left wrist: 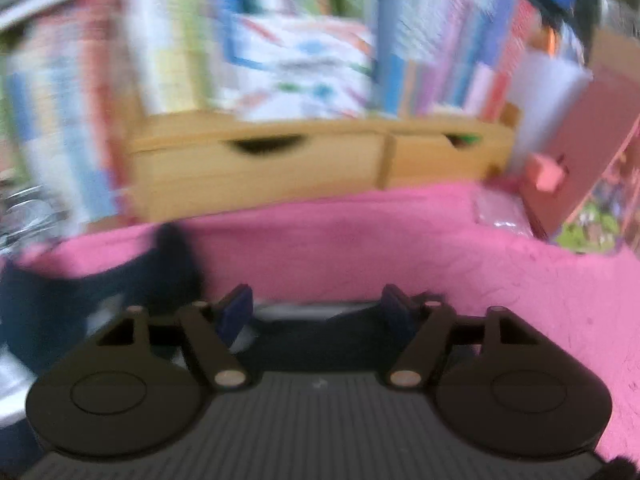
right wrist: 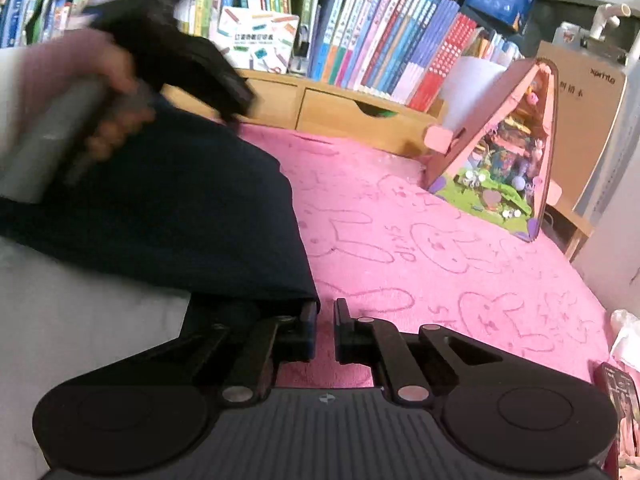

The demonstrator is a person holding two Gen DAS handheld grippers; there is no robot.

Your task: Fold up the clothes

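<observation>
A navy garment (right wrist: 180,216) lies on the pink blanket (right wrist: 420,248), its near corner ending right at my right gripper (right wrist: 325,308). That gripper's jaws stand almost together, and only pink blanket shows in the narrow slit between them. The garment's hem touches the left fingertip (right wrist: 308,312). A hand (right wrist: 112,88) holds the other gripper over the garment's far side. In the blurred left wrist view my left gripper (left wrist: 318,304) is open wide, low over the dark garment (left wrist: 80,300), with nothing pressed between its pads.
A wooden drawer unit (right wrist: 340,112) with rows of books (right wrist: 380,40) runs along the back. A pink triangular toy house (right wrist: 504,160) stands at the right on the blanket. A white surface (right wrist: 80,328) lies at the near left. A cardboard box (right wrist: 580,120) stands behind the toy.
</observation>
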